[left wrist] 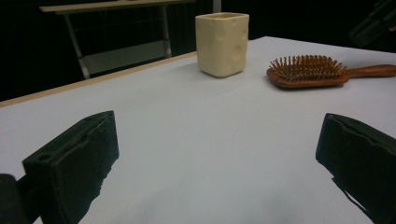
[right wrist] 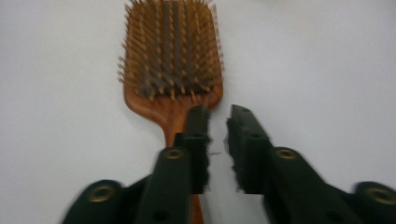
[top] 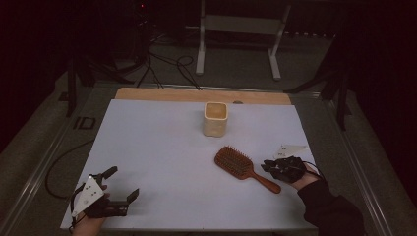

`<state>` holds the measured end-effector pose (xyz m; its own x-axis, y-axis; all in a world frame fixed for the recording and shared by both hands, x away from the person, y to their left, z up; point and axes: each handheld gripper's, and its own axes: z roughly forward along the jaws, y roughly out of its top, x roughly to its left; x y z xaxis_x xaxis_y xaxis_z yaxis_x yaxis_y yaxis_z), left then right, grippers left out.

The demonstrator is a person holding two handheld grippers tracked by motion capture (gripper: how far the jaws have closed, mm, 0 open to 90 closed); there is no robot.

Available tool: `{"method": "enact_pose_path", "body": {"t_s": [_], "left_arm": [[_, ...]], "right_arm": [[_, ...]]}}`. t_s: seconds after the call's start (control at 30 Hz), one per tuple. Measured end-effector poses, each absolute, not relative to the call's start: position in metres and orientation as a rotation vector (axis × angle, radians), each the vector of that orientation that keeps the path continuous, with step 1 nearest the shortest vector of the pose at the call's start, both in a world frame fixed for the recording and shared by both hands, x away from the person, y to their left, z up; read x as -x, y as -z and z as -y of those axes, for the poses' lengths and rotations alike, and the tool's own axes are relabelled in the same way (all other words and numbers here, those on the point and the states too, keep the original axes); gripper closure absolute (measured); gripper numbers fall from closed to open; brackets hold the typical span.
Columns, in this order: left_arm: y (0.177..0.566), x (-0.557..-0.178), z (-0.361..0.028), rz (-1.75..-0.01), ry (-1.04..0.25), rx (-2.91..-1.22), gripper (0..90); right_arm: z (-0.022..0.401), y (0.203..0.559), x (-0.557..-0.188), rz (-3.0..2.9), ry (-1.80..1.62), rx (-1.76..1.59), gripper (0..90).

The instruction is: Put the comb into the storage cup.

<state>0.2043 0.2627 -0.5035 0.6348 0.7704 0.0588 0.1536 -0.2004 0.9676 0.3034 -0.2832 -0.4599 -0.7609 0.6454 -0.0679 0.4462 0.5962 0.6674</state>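
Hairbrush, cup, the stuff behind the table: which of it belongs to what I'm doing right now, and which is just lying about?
In the job:
- wooden hairbrush, bristles up, right gripper above its handle, jaws slightly apart, nothing between them
- cream cup, upright, just beyond the brush; probably its holder

Lying about:
- white frame on the floor behind the table
- floor cables
- left gripper, open, idle

White-topped table (top: 157, 162) with hairbrush (top: 236, 162) and cream cup (top: 216, 119)
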Motion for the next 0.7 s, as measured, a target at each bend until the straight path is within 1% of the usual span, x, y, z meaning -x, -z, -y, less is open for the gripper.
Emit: {"method": "enact_pose_path", "body": {"t_s": [0.1,0.2,0.23,0.27,0.3,0.37,0.43,0.47,0.5,0.53,0.7], "left_arm": [[0.503,-0.205,-0.263,-0.760,-0.668,-1.710,0.0],[0.504,-0.204,-0.262,-0.760,-0.668,-1.713,0.0],[0.504,-0.204,-0.262,-0.759,-0.668,-1.714,0.0],[0.504,-0.204,-0.262,-0.759,-0.668,-1.714,0.0],[0.503,-0.205,-0.262,-0.759,-0.667,-1.711,0.0],[0.503,-0.205,-0.262,-0.759,-0.668,-1.712,0.0],[0.504,-0.205,-0.262,-0.761,-0.666,-1.714,0.0],[0.503,-0.205,-0.262,-0.760,-0.667,-1.714,0.0],[0.503,-0.205,-0.263,-0.760,-0.665,-1.709,0.0],[0.503,-0.205,-0.262,-0.760,-0.666,-1.711,0.0],[0.503,-0.204,-0.263,-0.760,-0.666,-1.708,0.0]], "right_arm": [[0.279,0.454,-0.301,-2.511,-0.947,-0.878,49.3],[0.276,0.448,-0.300,-2.497,-0.965,-0.886,35.6],[0.276,0.448,-0.300,-2.499,-0.965,-0.886,32.0],[0.276,0.448,-0.300,-2.499,-0.965,-0.886,32.0],[0.275,0.446,-0.300,-2.499,-0.964,-0.885,29.2],[0.274,0.444,-0.300,-2.508,-0.985,-0.870,20.2],[0.273,0.442,-0.301,-2.521,-1.001,-0.873,14.5],[0.272,0.441,-0.301,-2.527,-1.006,-0.870,12.6],[0.271,0.440,-0.301,-2.528,-1.000,-0.865,13.2],[0.270,0.439,-0.301,-2.534,-0.981,-0.869,10.3],[0.264,0.438,-0.300,-2.543,-0.926,-0.835,10.2]]}}
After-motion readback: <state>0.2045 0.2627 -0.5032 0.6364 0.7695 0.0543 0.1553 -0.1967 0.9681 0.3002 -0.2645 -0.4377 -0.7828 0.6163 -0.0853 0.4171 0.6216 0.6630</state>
